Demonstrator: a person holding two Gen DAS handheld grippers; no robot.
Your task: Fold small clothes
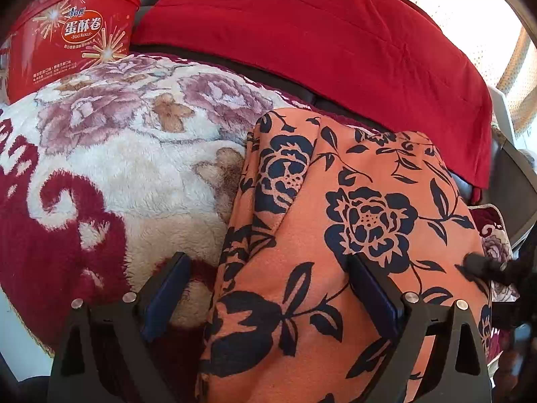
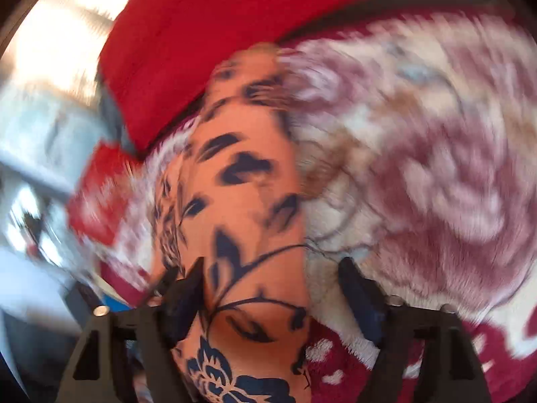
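An orange garment with dark blue flowers (image 1: 339,235) lies folded on a fluffy floral blanket (image 1: 127,168). My left gripper (image 1: 265,265) is open just above the garment's near left edge, one finger over the blanket, the other over the cloth. In the blurred right wrist view the same garment (image 2: 245,208) runs away from my right gripper (image 2: 272,272), which is open and straddles its near end. A dark tip of the right gripper shows at the garment's right edge in the left wrist view (image 1: 483,265).
A red egg-roll tub (image 1: 70,33) stands at the back left on the blanket. A red cloth (image 1: 319,43) covers the sofa back behind. Curtains (image 1: 517,77) hang at the far right. The blanket also fills the right of the right wrist view (image 2: 419,154).
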